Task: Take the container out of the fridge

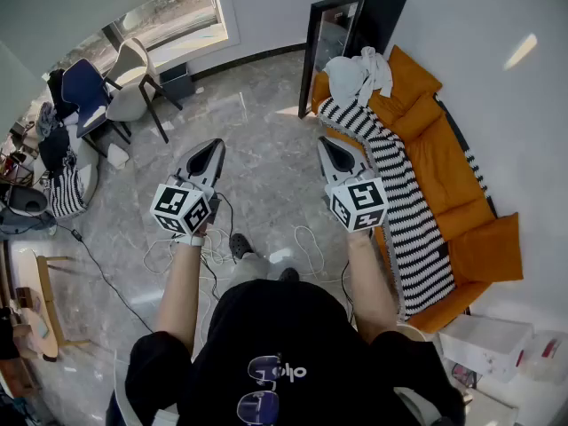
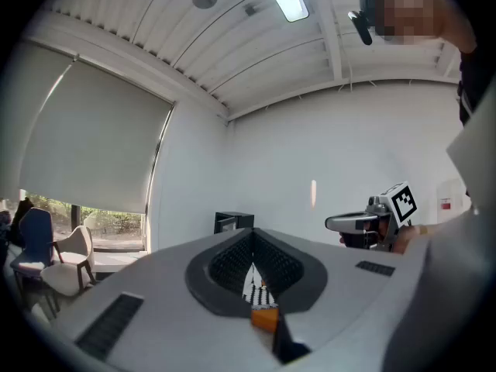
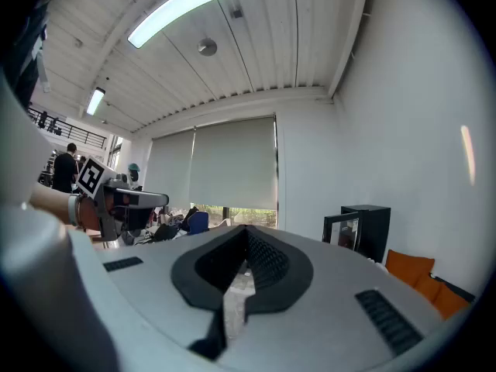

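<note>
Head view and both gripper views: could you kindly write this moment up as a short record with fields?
Fridge: black fridge against the wall, its glass door standing open
Container: no container visible in any view
Left: left gripper level over the marble floor, jaws together, empty
Right: right gripper level, jaws together, empty
Nearby: orange sofa beside the fridge, with a striped blanket and a white cloth on it
Stage: fridge not yet reached
</note>
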The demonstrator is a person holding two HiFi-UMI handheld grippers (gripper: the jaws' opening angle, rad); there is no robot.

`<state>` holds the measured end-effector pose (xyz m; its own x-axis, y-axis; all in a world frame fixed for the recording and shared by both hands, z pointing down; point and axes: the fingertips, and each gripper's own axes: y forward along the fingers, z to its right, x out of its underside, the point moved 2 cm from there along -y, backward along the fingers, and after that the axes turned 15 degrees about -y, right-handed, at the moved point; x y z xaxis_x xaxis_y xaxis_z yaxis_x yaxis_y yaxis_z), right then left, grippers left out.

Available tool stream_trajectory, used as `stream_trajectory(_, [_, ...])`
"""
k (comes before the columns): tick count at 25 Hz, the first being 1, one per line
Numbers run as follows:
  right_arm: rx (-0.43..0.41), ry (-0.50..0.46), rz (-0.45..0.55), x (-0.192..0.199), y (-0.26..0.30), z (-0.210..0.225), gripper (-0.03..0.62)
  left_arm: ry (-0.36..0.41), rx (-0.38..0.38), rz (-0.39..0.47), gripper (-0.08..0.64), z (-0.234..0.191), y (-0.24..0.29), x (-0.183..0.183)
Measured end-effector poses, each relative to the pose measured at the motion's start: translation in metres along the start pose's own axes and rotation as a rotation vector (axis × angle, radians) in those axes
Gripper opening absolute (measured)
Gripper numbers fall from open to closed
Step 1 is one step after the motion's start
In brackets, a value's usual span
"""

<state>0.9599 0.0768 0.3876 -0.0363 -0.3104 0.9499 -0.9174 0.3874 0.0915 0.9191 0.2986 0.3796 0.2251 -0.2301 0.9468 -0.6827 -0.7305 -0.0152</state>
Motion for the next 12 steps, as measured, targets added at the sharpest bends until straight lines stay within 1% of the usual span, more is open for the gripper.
stream_trajectory(7, [-0.006, 0.009, -0.005, 0.009, 0.009, 0.010, 0.003, 0.006, -0.001, -0.011, -0.002, -0.001, 0.013, 0.006])
stream_trajectory(12, [-0.007, 0.032, -0.021, 0.023, 0.032, 0.020, 0.003, 0.006, -0.012, -0.031, -0.002, -0.019, 0.029, 0.010])
